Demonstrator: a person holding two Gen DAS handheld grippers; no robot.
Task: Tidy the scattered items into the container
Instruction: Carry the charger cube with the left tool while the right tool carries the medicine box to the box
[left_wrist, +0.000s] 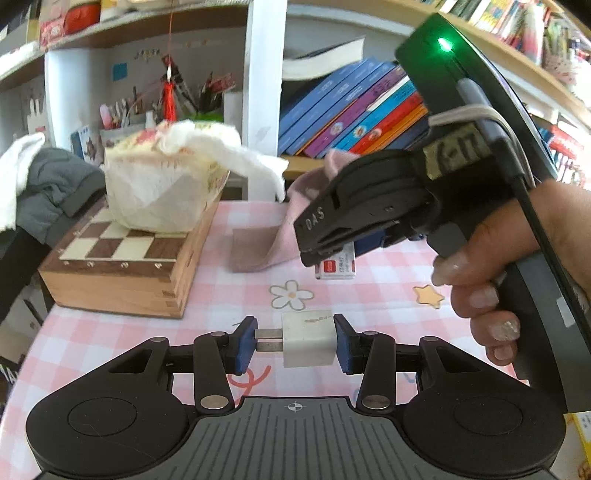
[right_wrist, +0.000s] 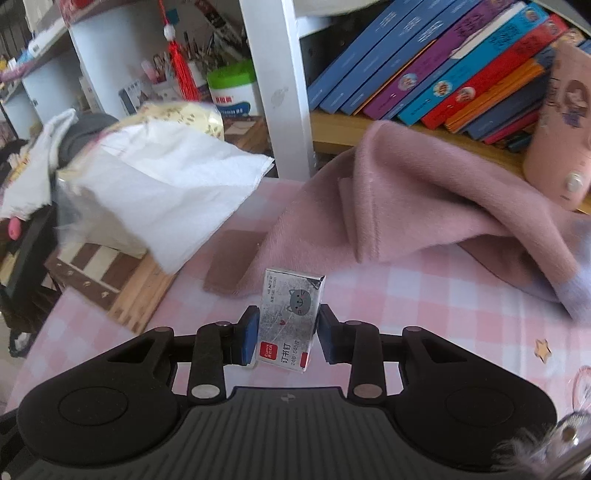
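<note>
In the left wrist view my left gripper (left_wrist: 295, 341) is shut on a white cube-shaped plug (left_wrist: 308, 343). Its two metal prongs touch the left pad and its body rests against the right pad, held above the pink checked tablecloth (left_wrist: 369, 295). My right gripper (right_wrist: 287, 332) is shut on a small silver staple box (right_wrist: 291, 314) with a grey cat and a red label. Seen from the left wrist view, the right gripper (left_wrist: 327, 254) is held by a hand (left_wrist: 491, 280), low over the table, with the staple box (left_wrist: 337, 266) under its fingers.
A wooden chessboard box (left_wrist: 122, 266) stands at the table's left with a soft tissue pack (left_wrist: 159, 181) on top. A pink cloth (right_wrist: 424, 206) lies across the back right. Behind are shelves with slanted books (left_wrist: 351, 107) and a white post (left_wrist: 264, 74).
</note>
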